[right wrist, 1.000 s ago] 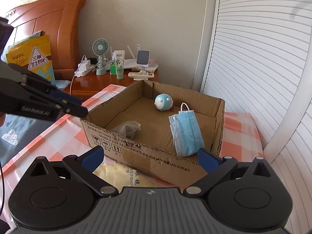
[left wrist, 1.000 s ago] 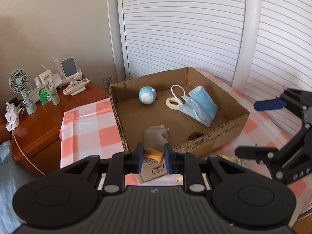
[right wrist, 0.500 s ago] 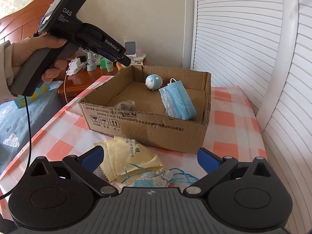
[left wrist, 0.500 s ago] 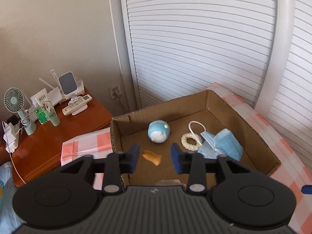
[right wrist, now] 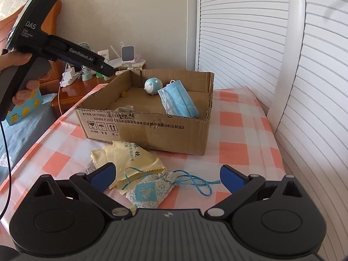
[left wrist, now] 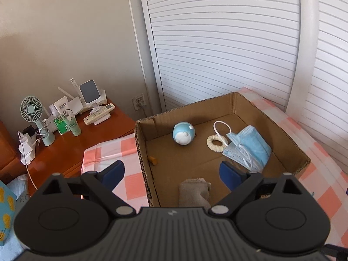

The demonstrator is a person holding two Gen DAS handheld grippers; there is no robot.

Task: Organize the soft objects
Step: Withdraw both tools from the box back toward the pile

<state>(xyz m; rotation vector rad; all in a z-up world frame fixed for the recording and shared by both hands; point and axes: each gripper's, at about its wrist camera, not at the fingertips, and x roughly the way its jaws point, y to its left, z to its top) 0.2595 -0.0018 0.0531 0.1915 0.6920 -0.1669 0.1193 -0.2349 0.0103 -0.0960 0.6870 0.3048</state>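
Pale blue pleated face mask (left wrist: 250,149) leans on the right wall of the open cardboard box (left wrist: 271,119), long axis running toward the near wall; small orange piece (left wrist: 152,159) lies by the left wall. Left gripper (left wrist: 173,173) is opening, nothing between its jaws; right gripper (right wrist: 167,177) stands spread over the floral drawstring pouch (right wrist: 150,189).

Left gripper (left wrist: 171,171) angled down, opening, nothing between; right gripper (right wrist: 167,175) spread wide.

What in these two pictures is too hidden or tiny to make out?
- Grey cloth: left wrist view, near end hidden by the left claw's body.
- Small orange thing: too small to identify.
- Blue-patterned pouch: right wrist view, lower edge hidden by the right claw's body.
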